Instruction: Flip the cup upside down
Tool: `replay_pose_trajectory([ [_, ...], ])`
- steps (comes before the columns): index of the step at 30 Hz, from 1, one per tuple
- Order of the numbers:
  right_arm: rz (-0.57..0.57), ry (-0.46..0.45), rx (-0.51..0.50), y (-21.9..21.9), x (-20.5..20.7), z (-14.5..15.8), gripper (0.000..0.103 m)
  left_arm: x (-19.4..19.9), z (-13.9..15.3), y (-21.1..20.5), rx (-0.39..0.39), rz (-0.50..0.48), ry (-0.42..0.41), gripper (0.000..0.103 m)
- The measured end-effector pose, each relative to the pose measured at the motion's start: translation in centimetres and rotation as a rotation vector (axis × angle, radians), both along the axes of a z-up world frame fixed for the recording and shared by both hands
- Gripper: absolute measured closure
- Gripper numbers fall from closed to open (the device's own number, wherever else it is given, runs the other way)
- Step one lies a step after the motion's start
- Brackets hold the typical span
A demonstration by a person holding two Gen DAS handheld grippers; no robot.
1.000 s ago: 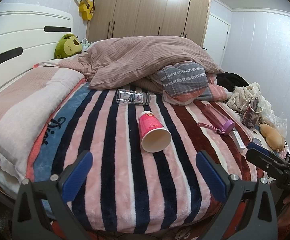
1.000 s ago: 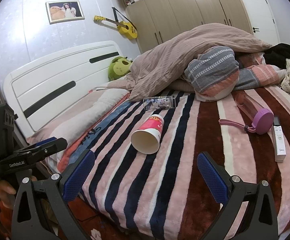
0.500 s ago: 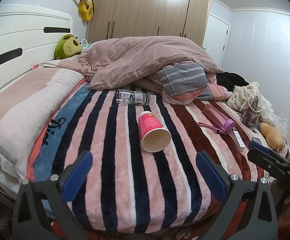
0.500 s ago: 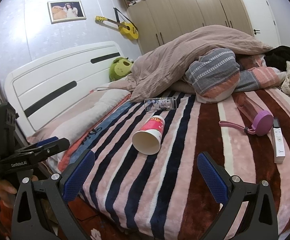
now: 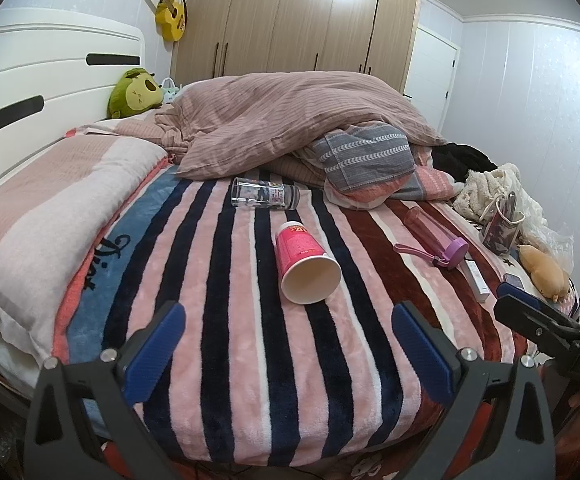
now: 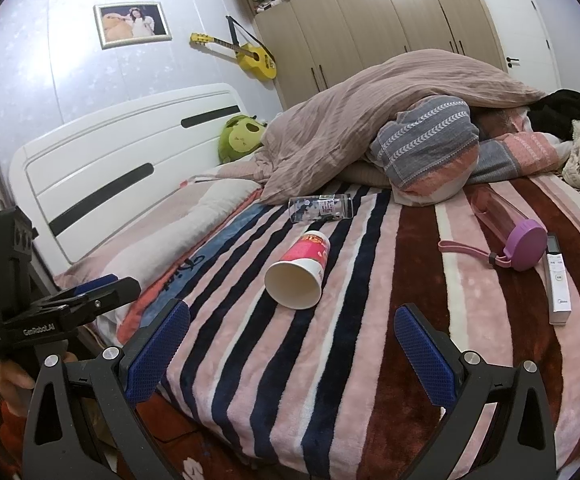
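The bed [image 5: 229, 360] wore a striped blanket [image 5: 249, 420]. Ahead of the fingers [image 5: 153, 344] a pink cup [image 5: 304, 264] lay on its side, a clear glass [image 5: 263, 196] beyond it, a purple-lidded bottle [image 5: 434, 238] and white remote [image 5: 477, 276] to their right.

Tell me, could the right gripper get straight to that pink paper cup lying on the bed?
Probably yes: the right gripper is open, and only bare striped blanket lies between it and the cup.
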State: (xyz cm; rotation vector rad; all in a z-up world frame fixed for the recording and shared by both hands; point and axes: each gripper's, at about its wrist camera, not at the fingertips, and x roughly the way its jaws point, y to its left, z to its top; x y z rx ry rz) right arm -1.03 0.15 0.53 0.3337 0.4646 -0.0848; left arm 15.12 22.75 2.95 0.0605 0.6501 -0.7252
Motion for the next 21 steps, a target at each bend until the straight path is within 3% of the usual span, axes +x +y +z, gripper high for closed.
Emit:
replay_pose_trajectory([
  [9,0.001,0.003,0.013,-0.1,0.2,-0.2,0.0,0.2,0.0,-0.1,-0.002,-0.002,0.002,0.001],
  [15,0.019,-0.009,0.101,-1.4,1.8,-1.5,0.0,0.5,-0.6,-0.1,-0.005,-0.002,0.017,0.001],
  [18,0.049,-0.015,0.21,-3.5,4.7,-2.2,0.0,1.5,-1.5,-0.3,-0.005,-0.005,0.033,0.001],
  [21,0.077,0.039,0.252,-5.4,9.2,-2.9,0.0,2.3,-2.0,-0.3,0.004,0.0,0.044,0.001],
])
